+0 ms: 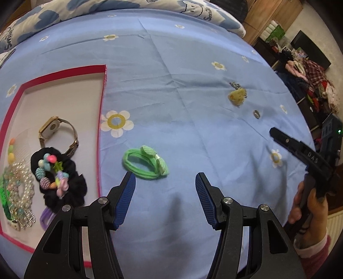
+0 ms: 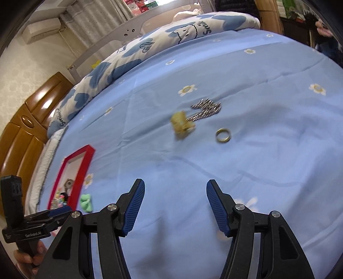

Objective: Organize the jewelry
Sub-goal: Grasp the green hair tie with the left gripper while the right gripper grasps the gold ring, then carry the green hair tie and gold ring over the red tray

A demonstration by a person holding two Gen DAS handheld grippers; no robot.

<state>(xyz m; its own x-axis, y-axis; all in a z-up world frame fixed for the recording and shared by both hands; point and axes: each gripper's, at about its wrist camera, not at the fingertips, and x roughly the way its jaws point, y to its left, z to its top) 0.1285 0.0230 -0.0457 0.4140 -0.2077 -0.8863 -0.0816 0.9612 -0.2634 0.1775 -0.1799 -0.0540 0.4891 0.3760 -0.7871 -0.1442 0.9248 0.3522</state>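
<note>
A red-rimmed box [image 1: 102,111] lies at the left on the blue bedsheet and holds a gold watch [image 1: 57,131], a black scrunchie with coloured beads [image 1: 70,182], pearl strands [image 1: 21,188] and more. A green hair tie [image 1: 145,164] lies on the sheet just ahead of my open, empty left gripper [image 1: 165,182]. Farther right lie a yellow charm on a chain [image 1: 236,96] and a ring [image 1: 256,113]. My right gripper [image 2: 175,193] is open and empty, short of the charm [image 2: 182,124], its chain [image 2: 206,108] and the ring [image 2: 223,134]. The box [image 2: 81,167] and hair tie [image 2: 86,202] show at lower left.
A patterned duvet [image 1: 128,6] is bunched at the bed's far side. A wooden headboard [image 2: 25,133] stands at left. Shelves and piled clothes [image 1: 310,85] stand beyond the bed's right edge. The right gripper's body [image 1: 304,154] shows at the left view's right edge.
</note>
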